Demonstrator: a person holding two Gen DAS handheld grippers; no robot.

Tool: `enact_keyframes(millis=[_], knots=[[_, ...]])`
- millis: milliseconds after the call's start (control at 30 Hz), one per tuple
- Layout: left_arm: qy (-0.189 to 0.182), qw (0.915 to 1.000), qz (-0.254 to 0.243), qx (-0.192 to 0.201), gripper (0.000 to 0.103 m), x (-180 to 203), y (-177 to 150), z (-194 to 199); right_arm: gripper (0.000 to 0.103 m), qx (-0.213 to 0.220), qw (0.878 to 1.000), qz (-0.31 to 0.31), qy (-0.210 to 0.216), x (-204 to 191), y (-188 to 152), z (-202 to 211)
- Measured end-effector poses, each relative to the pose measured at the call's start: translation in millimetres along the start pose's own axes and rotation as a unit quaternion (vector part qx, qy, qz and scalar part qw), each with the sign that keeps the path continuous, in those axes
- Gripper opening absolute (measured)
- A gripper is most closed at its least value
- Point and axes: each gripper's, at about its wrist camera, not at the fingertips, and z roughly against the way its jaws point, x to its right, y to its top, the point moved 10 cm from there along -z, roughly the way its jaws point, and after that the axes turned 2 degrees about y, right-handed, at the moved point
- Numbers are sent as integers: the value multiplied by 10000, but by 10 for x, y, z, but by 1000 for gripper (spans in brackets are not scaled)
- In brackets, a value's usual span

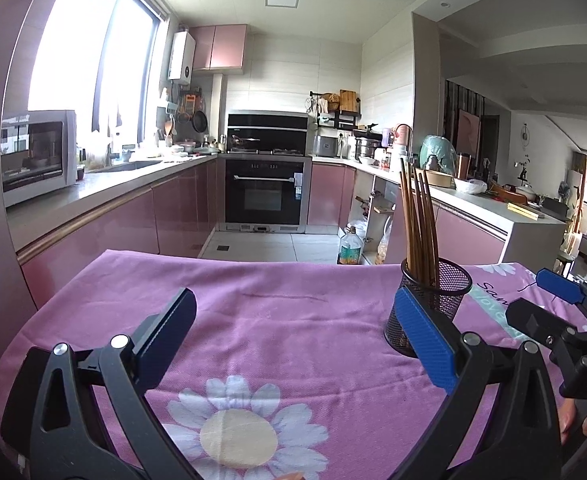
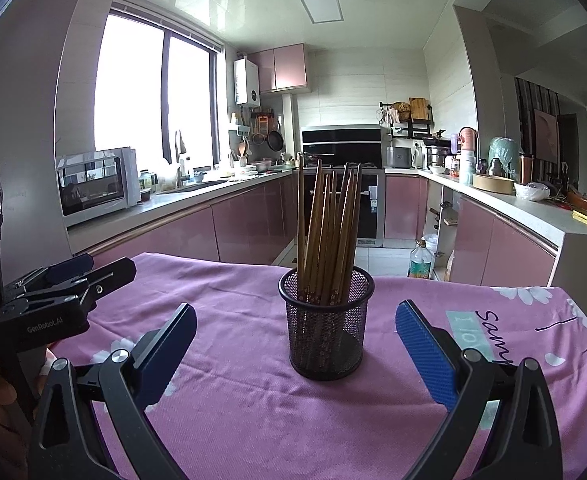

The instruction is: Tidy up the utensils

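Right view only: the cup [image 2: 327, 322] shows whole and dead centre, with nothing in front of it, and the left claw [image 2: 93, 276] shows side-on, left of the cup.
Left view only: a large daisy print [image 1: 239, 432] on the cloth [image 1: 277, 328] left of and nearer than the cup, and part of the right claw [image 1: 559, 286] right of the cup.
Cup: black wire mesh, round, upright on the cloth-covered tabletop, its dark base visible through the mesh.
Chopsticks: a bundle of brown wooden chopsticks [image 2: 327, 228] stands in the cup, fanned and leaning slightly, tops well above the rim; small pale flower marks near their lower ends.
Left claw [image 1: 293, 326]: blue pads wide apart, nothing between them; it sits left of the cup, and its right finger [image 1: 423, 340] overlaps the cup's lower left side [image 1: 445, 300] in the left view. Whether they touch, I cannot tell.
Right claw [image 2: 295, 338]: pads wide apart, gripping nothing; the cup stands just beyond, in line with the gap.
Cloth: pink-purple, white flowers, a teal strip with lettering right of the cup.
Behind the cup: a kitchen with an oven [image 2: 367, 200], pink cabinets and a microwave [image 2: 97, 184] to the left on the counter.
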Motion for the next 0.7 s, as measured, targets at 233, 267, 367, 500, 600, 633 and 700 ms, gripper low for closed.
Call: enact_keyframes(millis=[233, 267, 367, 500, 600, 633, 700], knots=[[45, 9999, -22, 126, 98, 7, 1, 63, 96, 70, 10000, -40, -39, 20, -6, 36], [52, 9999, -23, 146, 98, 6, 4, 64, 96, 100, 9999, -44, -47, 24, -1, 45], [66, 9998, -29, 190, 98, 11, -7, 77, 96, 154, 9998, -65, -86, 35, 9, 59], [99, 9997, -56, 207, 98, 20, -31, 77, 96, 172, 9998, -55, -90, 33, 1, 61], [101, 9997, -42, 230, 98, 19, -36, 89, 96, 190, 9997, -70, -99, 39, -4, 63], [105, 9997, -42, 239, 98, 18, -37, 96, 96, 191, 9997, -75, -103, 41, -9, 65], [113, 9996, -42, 261, 97, 16, -33, 94, 96, 218, 9997, -82, -116, 47, -6, 71]])
